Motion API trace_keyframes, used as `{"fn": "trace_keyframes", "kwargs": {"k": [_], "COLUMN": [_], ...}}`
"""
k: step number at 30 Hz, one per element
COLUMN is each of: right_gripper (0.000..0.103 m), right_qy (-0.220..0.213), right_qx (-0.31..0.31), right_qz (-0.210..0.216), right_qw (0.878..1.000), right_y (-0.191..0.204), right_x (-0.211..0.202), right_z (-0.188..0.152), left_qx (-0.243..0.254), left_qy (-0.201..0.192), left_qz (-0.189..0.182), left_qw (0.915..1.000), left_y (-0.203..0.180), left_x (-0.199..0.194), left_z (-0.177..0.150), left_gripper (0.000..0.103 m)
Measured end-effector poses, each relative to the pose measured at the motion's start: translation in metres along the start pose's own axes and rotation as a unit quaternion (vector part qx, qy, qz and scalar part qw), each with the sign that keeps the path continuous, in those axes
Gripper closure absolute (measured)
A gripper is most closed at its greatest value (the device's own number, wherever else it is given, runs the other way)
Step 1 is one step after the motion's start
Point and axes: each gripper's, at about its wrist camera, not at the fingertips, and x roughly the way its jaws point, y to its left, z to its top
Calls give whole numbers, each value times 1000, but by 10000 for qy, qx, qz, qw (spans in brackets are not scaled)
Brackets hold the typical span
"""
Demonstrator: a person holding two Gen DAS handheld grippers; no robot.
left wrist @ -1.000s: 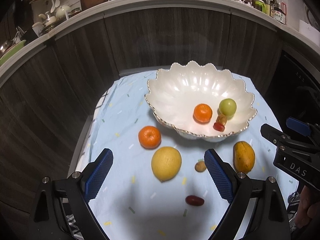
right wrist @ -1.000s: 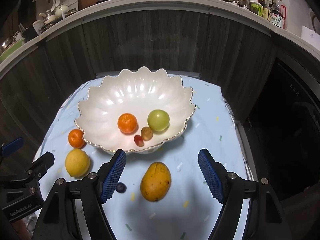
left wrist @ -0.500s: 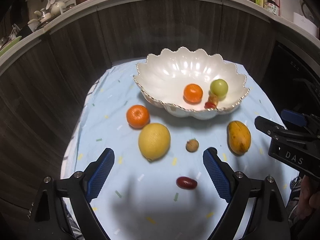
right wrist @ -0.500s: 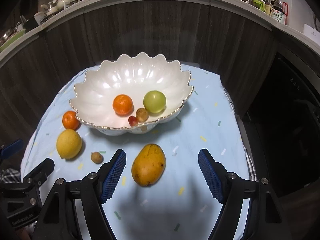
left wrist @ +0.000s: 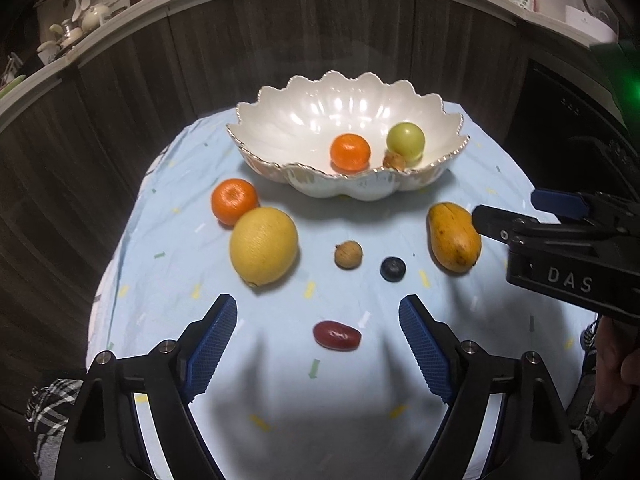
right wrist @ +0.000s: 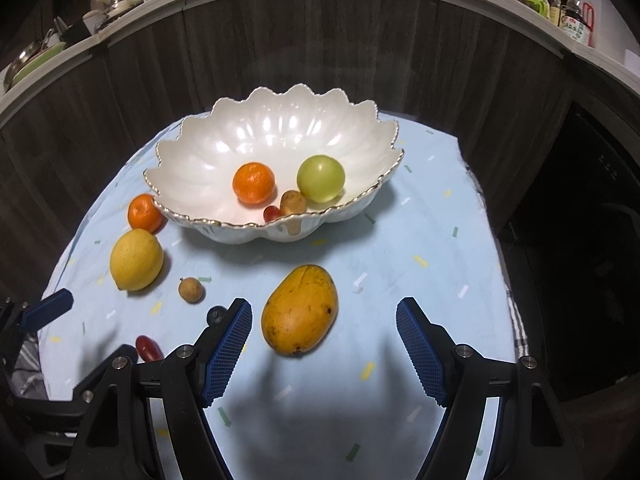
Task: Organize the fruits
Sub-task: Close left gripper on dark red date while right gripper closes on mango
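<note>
A white scalloped bowl (left wrist: pixel 280 128) (right wrist: pixel 192 152) holds an orange (right wrist: pixel 254 183), a green fruit (right wrist: pixel 321 178) and two small fruits. On the blue cloth lie another orange (left wrist: pixel 235 201), a lemon (left wrist: pixel 264 246), a small brown fruit (left wrist: pixel 348 255), a blueberry (left wrist: pixel 393 269), a mango (left wrist: pixel 454 237) (right wrist: pixel 300 310) and a red oval fruit (left wrist: pixel 337 335). My left gripper (left wrist: pixel 318 308) hangs over the red fruit, which lies between its closing jaws, untouched. My right gripper (right wrist: pixel 323 310) stands open astride the mango, pads clear of it.
The clothed table (right wrist: pixel 432 248) backs onto a dark wood cabinet front (left wrist: pixel 320 40), with a counter of kitchenware and bottles (right wrist: pixel 572 20) above. A dark appliance (right wrist: pixel 592 216) stands to the right. A person's hand (left wrist: pixel 616 368) holds the right gripper.
Both grippers have sunk toward the cloth. The left jaws have narrowed and the red fruit now lies between them. The mango now sits between the right fingers.
</note>
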Motion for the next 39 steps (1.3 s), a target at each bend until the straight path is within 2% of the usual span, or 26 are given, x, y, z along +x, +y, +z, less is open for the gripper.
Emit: {"fn": "trace_keyframes", "kwargs": {"k": [13,22,26,35,39], "right_gripper": [28,28,28,28,33], "right_qy": [-5,17,42,172,252], "right_qx": [-17,-27,-69,-56,0], "right_qz": [-41,51,70,61,141], "right_qw": [10000,10000,9999,9998,9996], "right_y": [4,8,11,11,11], "right_x": [17,25,31,45,52], "right_z": [-6,-11,-10,-12,-13], "left_qx": [106,303,285,295,320], "left_qy": [110,45,142,220,221], "left_qz": [-154,-165,-168,-177,-143], "left_qw": [9998,9994,9994,9992,9991], "left_y": [-7,-15,-13,-12,-13], "left_x": [19,28,35,44,45], "left_z": [-15,-21,-24,-24,-24], "left_gripper": [44,53,53,64,69]}}
